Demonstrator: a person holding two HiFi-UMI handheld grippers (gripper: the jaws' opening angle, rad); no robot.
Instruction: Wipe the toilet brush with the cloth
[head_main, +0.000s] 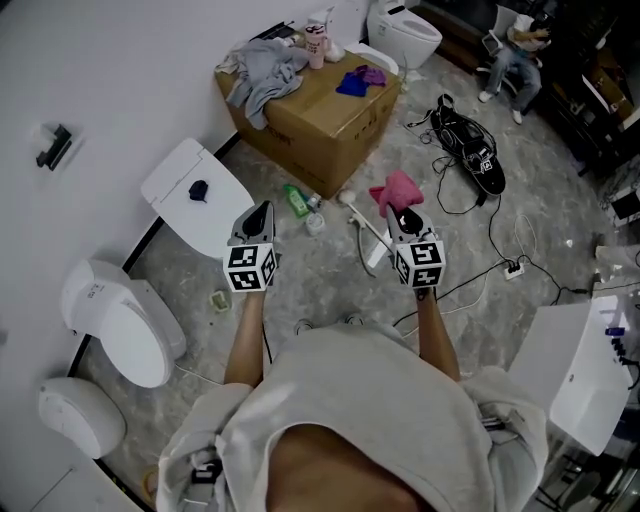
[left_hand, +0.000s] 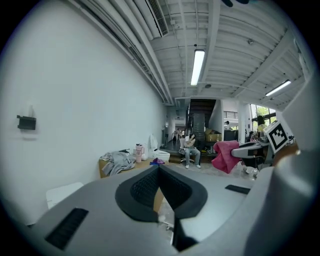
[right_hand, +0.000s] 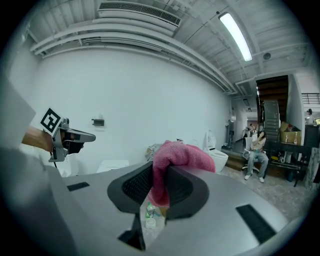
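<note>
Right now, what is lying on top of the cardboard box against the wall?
On the cardboard box: a grey garment draped over one corner, a pink tumbler, a blue cloth and a purple cloth. Anything under the garment is covered; the box's inside is not visible.

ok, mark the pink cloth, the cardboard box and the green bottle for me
pink cloth (right_hand: 182, 155), right gripper view, on the bunched fold at its top.
cardboard box (head_main: 322, 98), head view, on the bare top face.
green bottle (head_main: 297, 201), head view, on its body, lying on the floor.
</note>
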